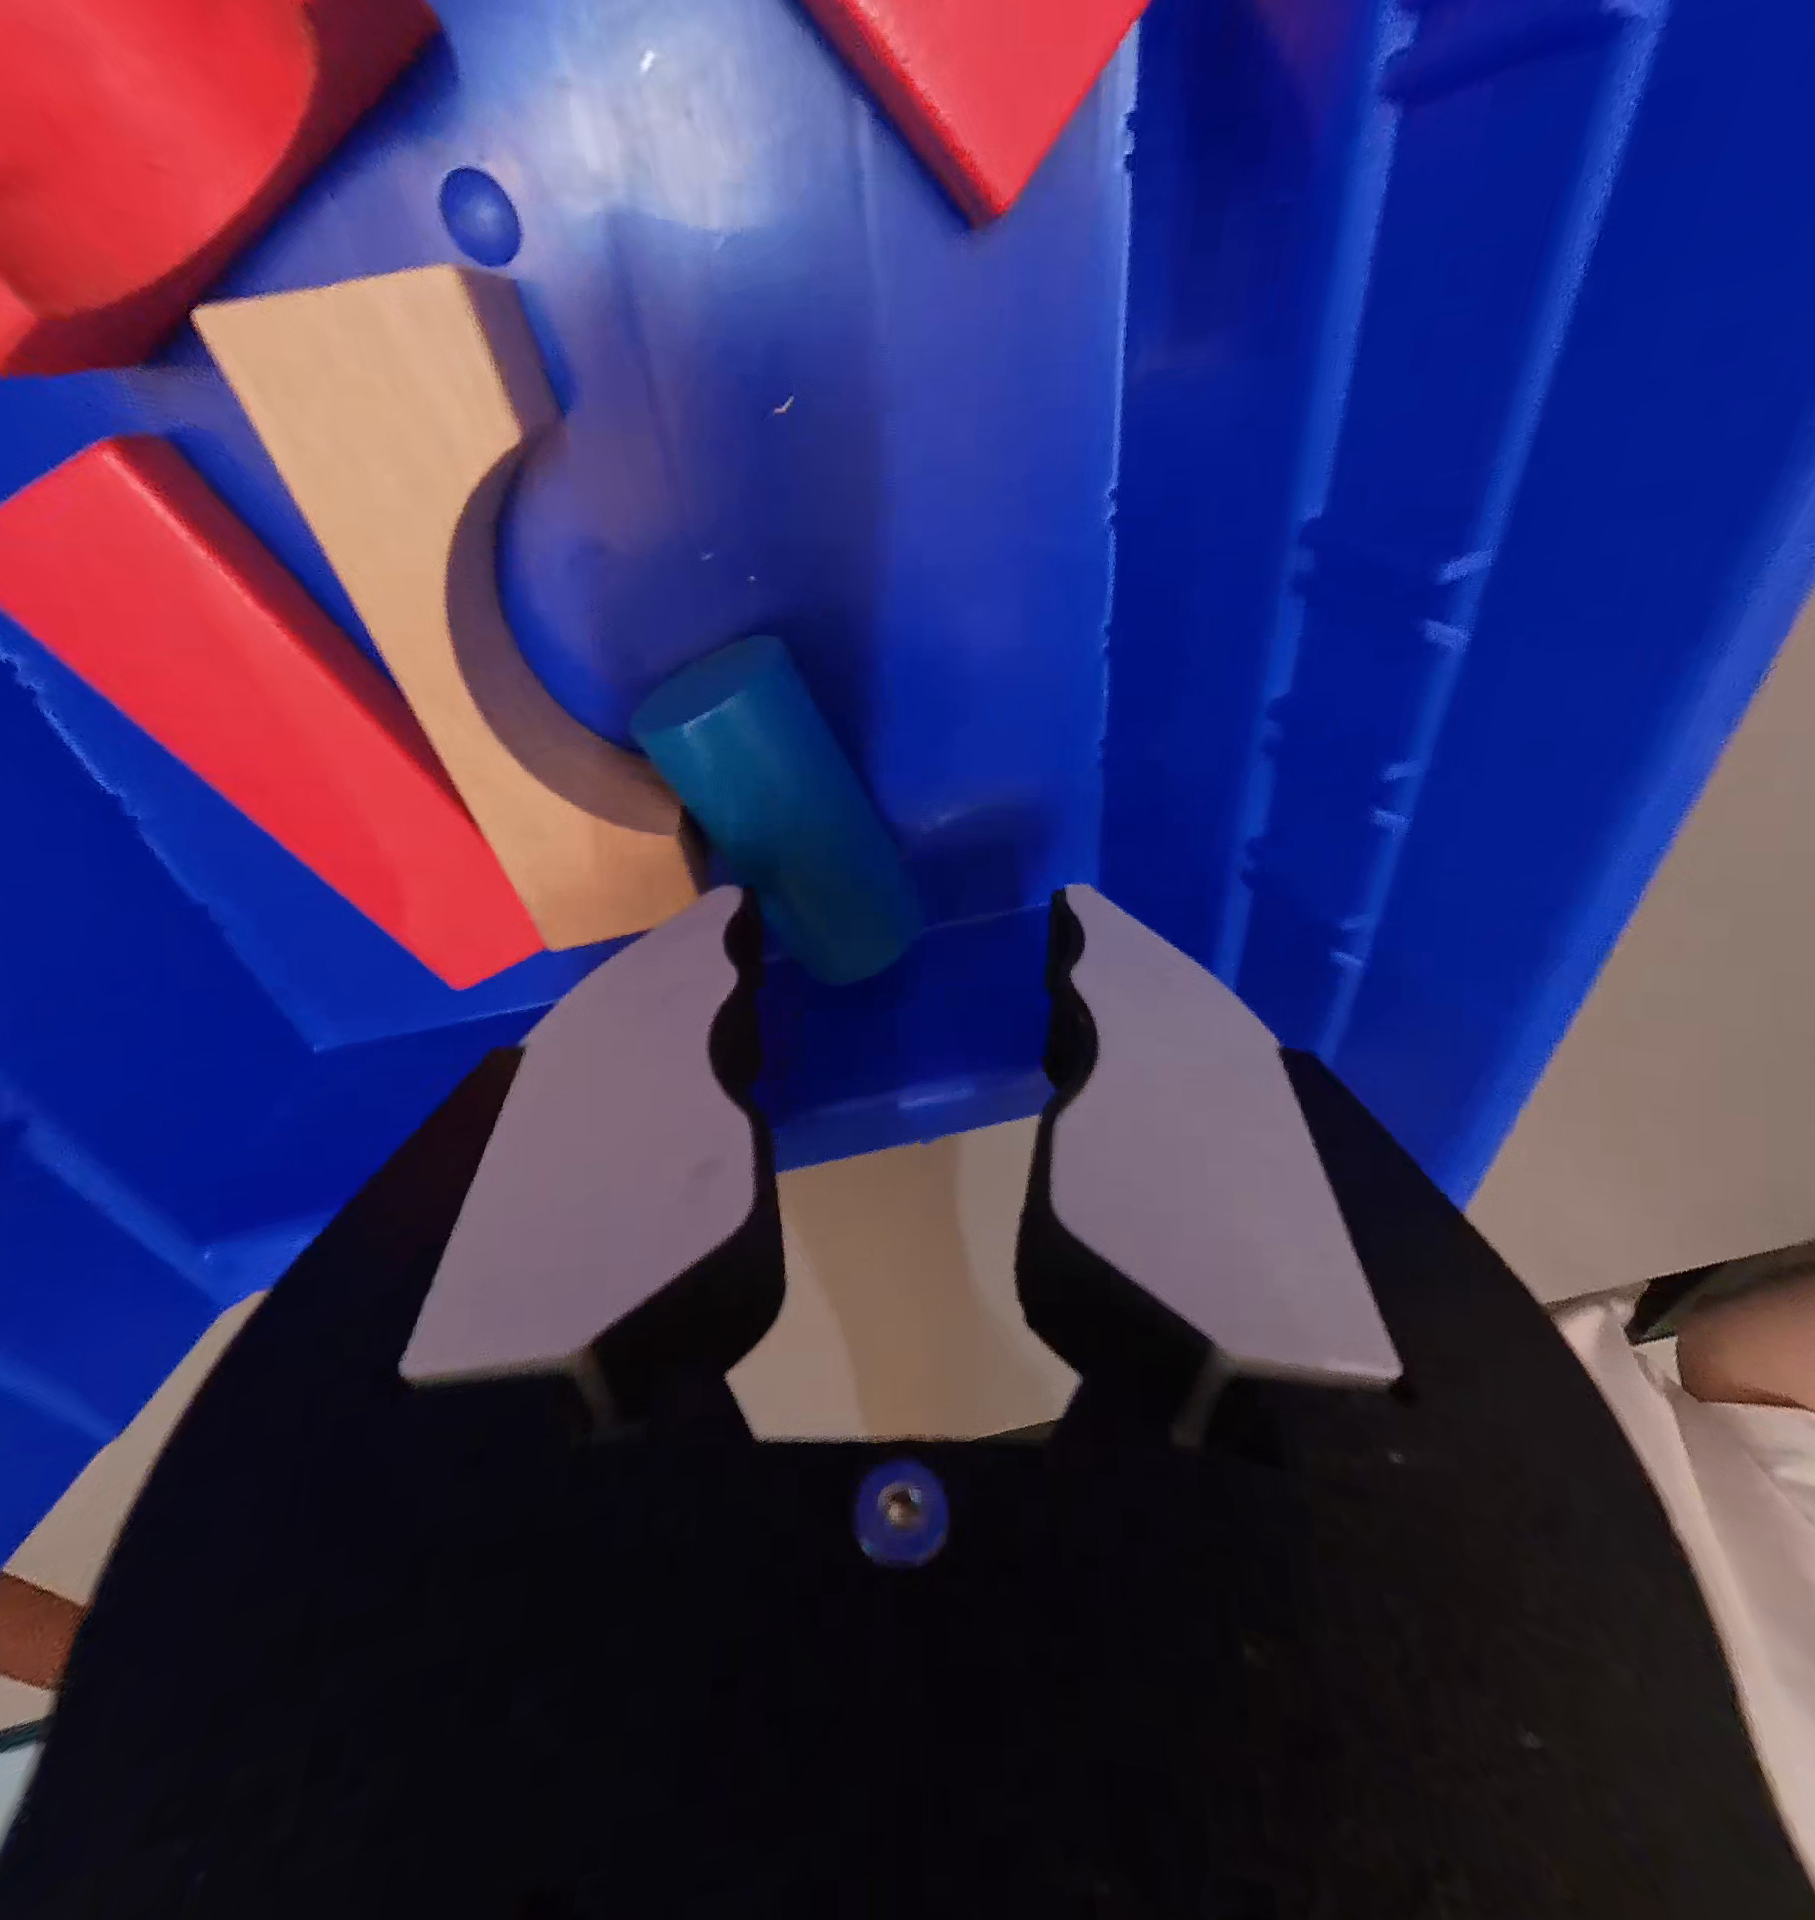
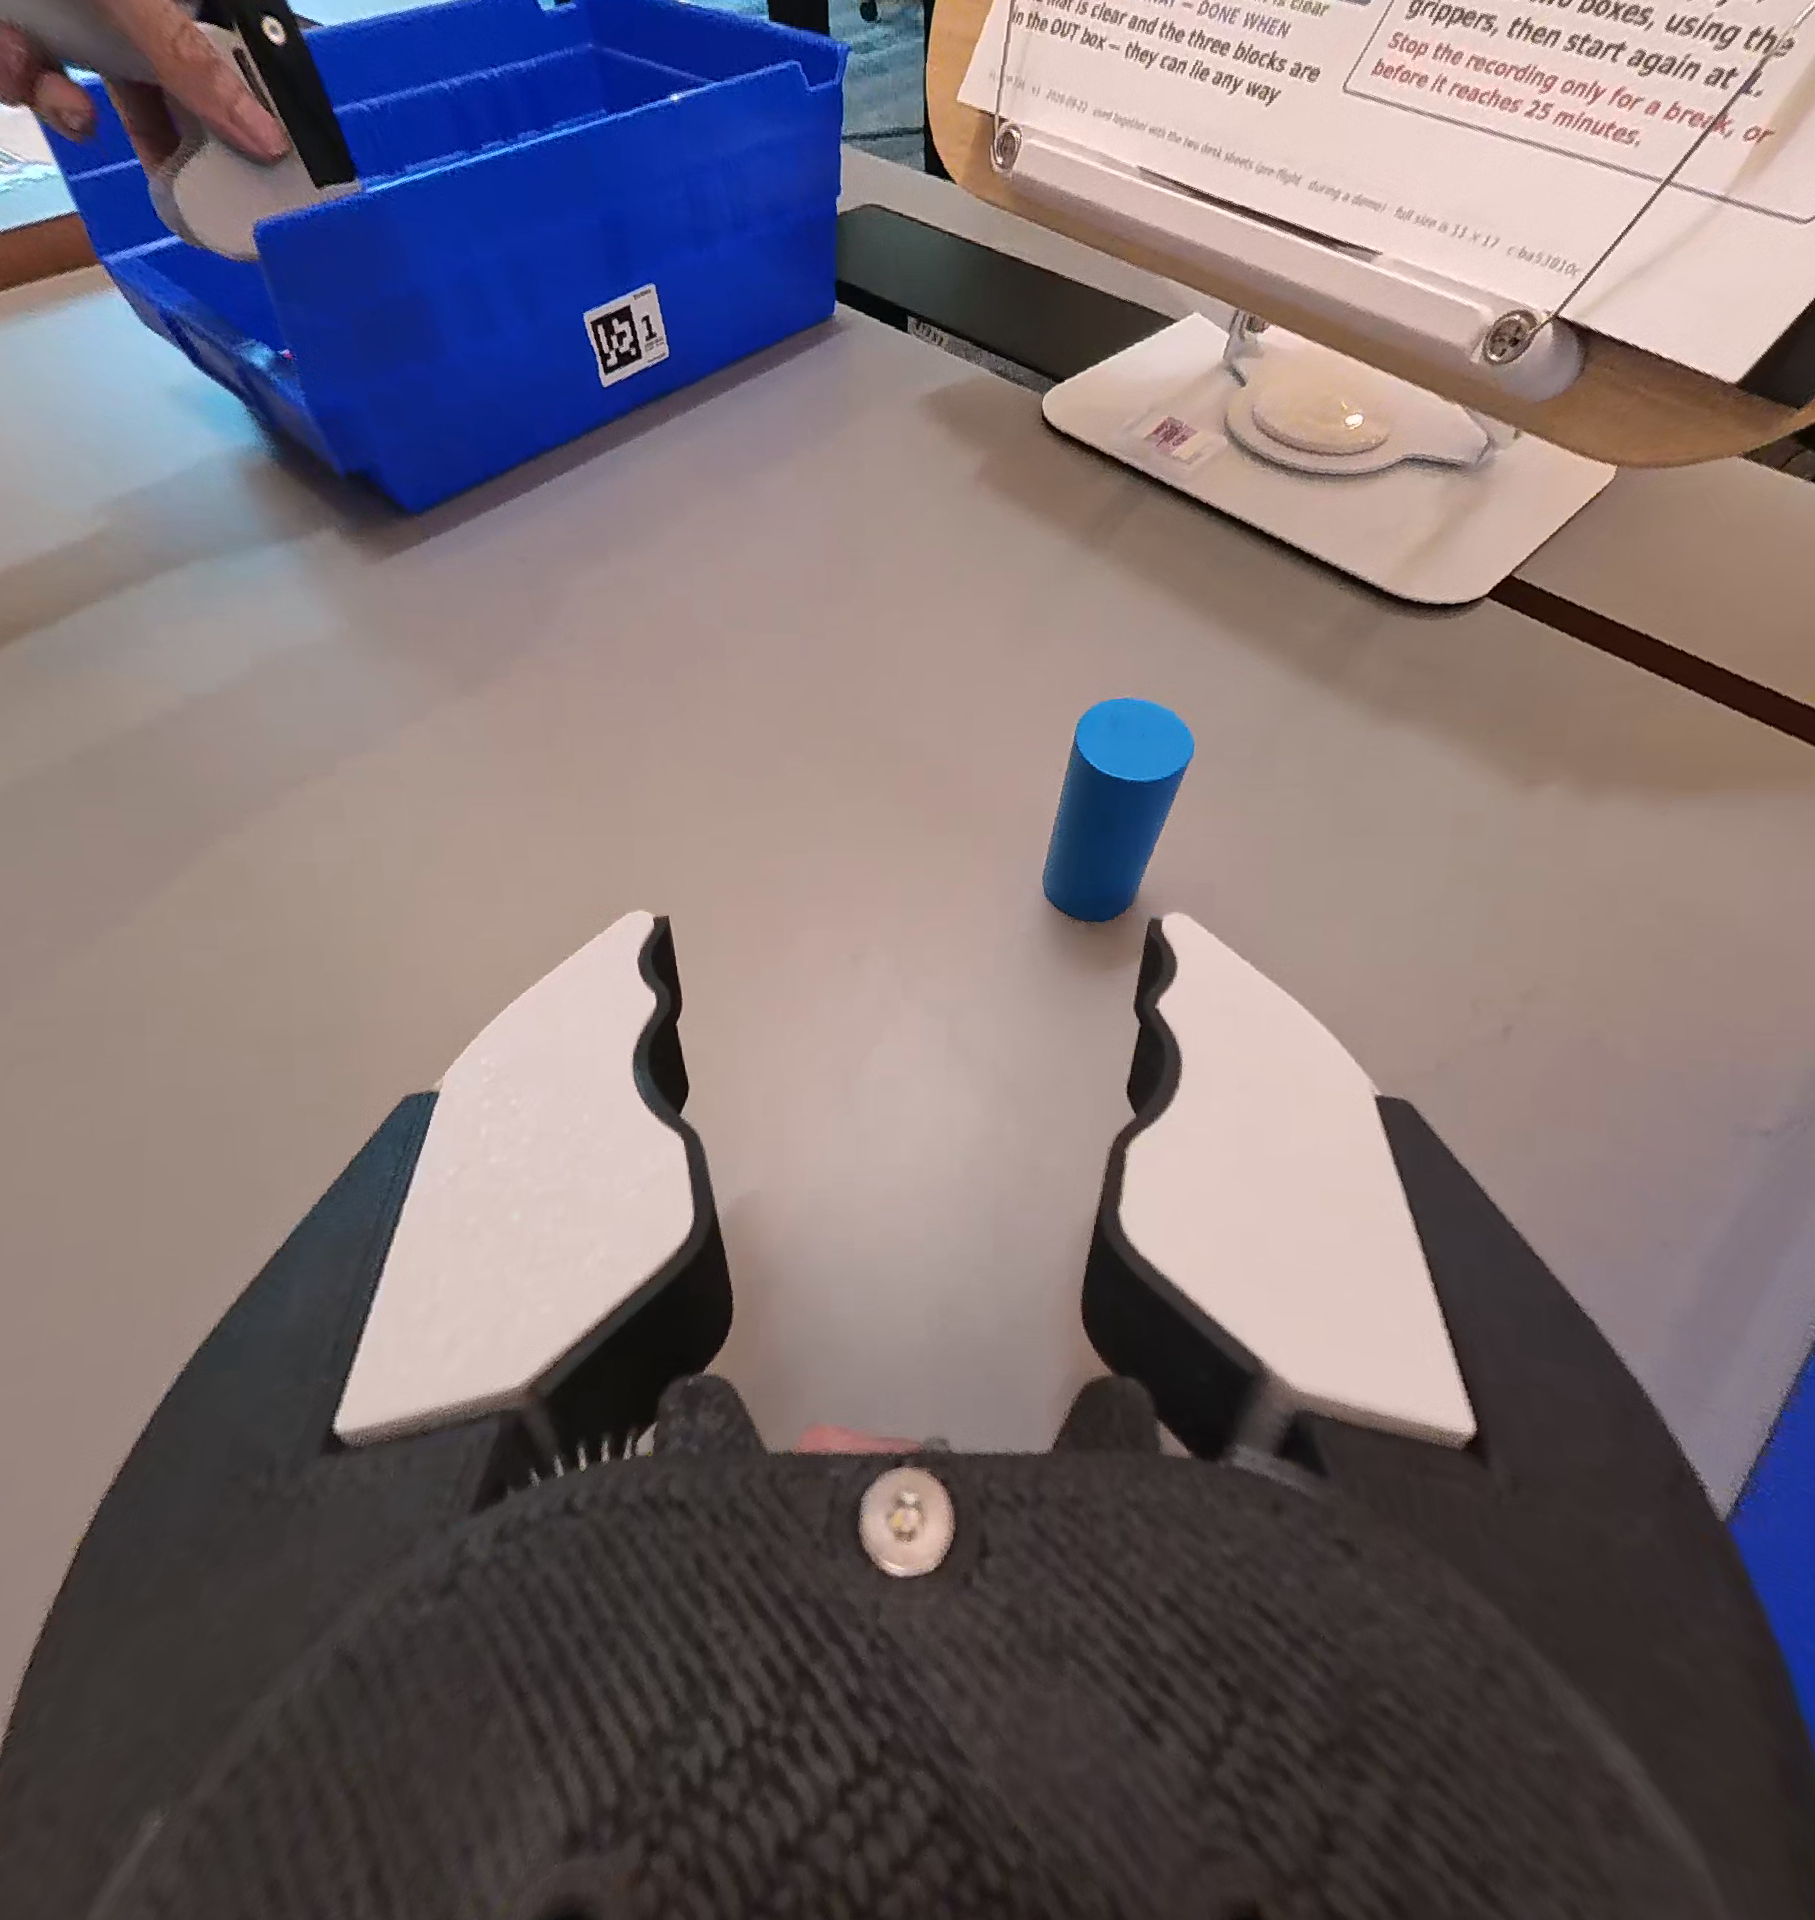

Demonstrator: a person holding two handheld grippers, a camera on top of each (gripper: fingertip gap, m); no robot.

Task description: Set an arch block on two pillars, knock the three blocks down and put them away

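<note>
In the left wrist view my left gripper (image 1: 903, 904) is open over the near end of a blue bin (image 1: 830, 395). A teal-blue cylinder (image 1: 778, 810) lies on the bin floor just past the fingertips, against a plain wooden arch block (image 1: 383, 499). Red blocks (image 1: 228, 696) lie beside the arch. In the right wrist view my right gripper (image 2: 908, 930) is open and empty above the grey table (image 2: 467, 727). A blue cylinder (image 2: 1116, 810) stands upright on the table just beyond the right fingertip. The left gripper (image 2: 248, 177), held by a hand, shows far off at the blue bin (image 2: 529, 260).
A red block (image 1: 976, 83) and a red rounded block (image 1: 103, 145) lie farther in the bin. A document stand (image 2: 1402, 208) with printed sheets on a white base (image 2: 1329, 478) stands at the back right. A blue edge (image 2: 1807, 1455) shows at the right. Tip to tip, the grippers are about 40 centimetres apart. My left tips are roughly 7 centimetres from the plain wooden arch block (image 1: 383, 499).
</note>
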